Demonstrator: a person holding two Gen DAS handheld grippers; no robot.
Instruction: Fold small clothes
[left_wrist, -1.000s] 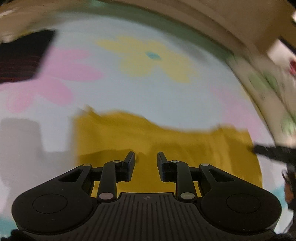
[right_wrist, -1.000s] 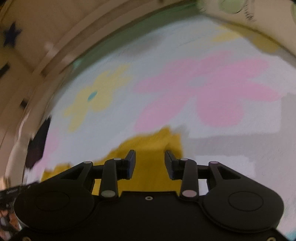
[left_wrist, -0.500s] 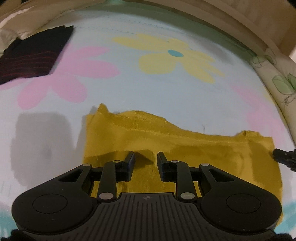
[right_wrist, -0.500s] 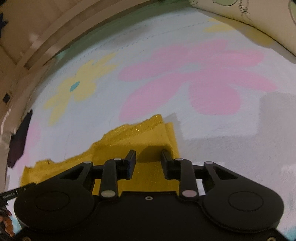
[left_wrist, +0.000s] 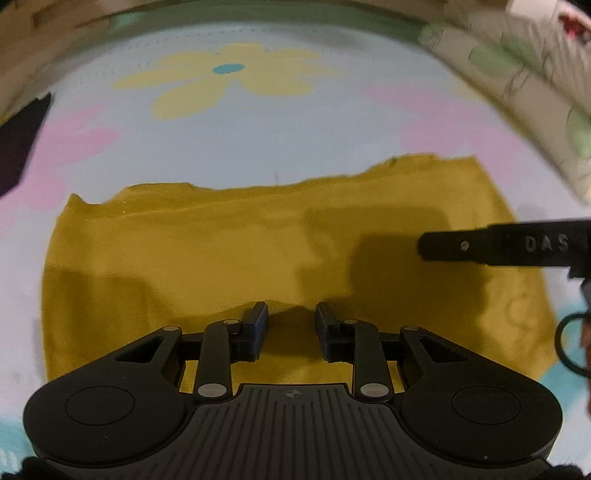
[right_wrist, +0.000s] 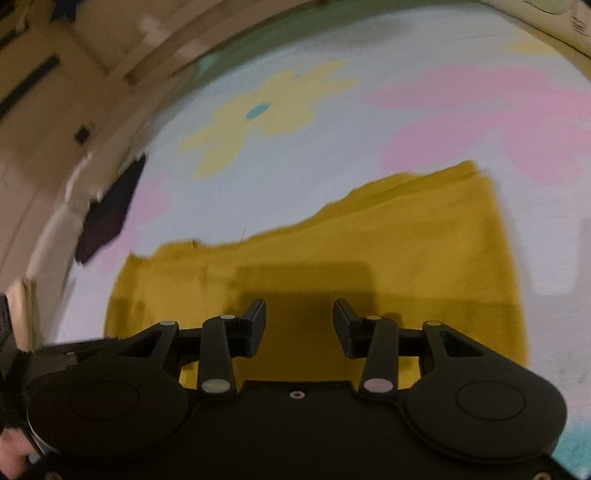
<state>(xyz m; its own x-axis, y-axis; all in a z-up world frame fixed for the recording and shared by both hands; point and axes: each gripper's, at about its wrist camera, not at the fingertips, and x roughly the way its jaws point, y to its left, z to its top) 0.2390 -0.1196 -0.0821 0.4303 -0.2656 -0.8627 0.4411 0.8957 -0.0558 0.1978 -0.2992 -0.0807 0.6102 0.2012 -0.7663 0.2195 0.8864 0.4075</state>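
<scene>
Your mustard-yellow garment (left_wrist: 236, 258) lies spread flat on the pale blue floral sheet (left_wrist: 258, 140), a wide, roughly rectangular piece whose far edge runs ragged and uneven, rising toward its right corner, while its side edges fall straighter. The knit looks smooth, with a faint horizontal crease line just below the far edge, and shadows of your tools darken its near half. From the right wrist view the same garment (right_wrist: 406, 236) stretches leftward, its right edge straight and its far right corner showing a doubled layer. Your left gripper (left_wrist: 291, 315) hovers over the near middle of the cloth with its jaws opening, a modest gap between them and nothing pinched. Your right gripper (right_wrist: 299, 314) sits above the garment's right half, jaws also opening and somewhat wider, with only bare fabric showing beyond the gap. A dark garment (right_wrist: 110, 214) rests well apart at the sheet's far left, near the edge.
</scene>
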